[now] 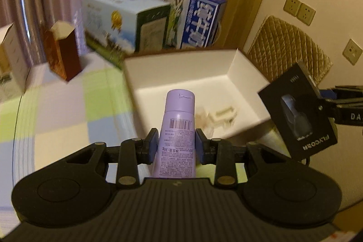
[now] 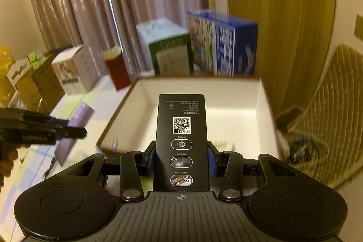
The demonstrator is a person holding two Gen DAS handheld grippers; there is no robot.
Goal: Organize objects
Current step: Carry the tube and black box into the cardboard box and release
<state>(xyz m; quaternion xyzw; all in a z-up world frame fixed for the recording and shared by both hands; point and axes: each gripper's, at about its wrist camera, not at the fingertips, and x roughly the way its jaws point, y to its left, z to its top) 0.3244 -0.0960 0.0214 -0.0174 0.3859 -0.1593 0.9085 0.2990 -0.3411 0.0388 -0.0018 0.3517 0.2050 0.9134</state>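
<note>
Both tools are loaded and aimed at the same place. The left tool [image 1: 176, 142] is clamped on a lilac plastic squeeze tube with a barcode label [image 1: 178, 128], cap pointing forward at the shallow white cardboard tray [image 1: 238, 65] that fills the middle of its view. The right tool [image 2: 181, 158] is clamped on a flat black cardboard product box with a QR code [image 2: 181, 139], which reaches out over the tray's near edge in the centre of its own frame. Seen from the left camera, that black box hangs at the right edge of the frame, beside the tray's right wall.

Inside the tray some small pale pieces [image 1: 223, 116] lie near the front (too blurred to name). Behind it, in the upper middle, stand a white-and-green printed carton [image 1: 122, 21] and a blue printed carton [image 1: 197, 19]; a reddish-brown box [image 1: 63, 51] sits at the left on the checked pastel cloth covering the surface [image 1: 56, 117].

The risk I'd watch is crowding: two tools converging on one tray could knock together, or nudge its light wall. Either item released at height could bounce onto those pale pieces or land askew.
</note>
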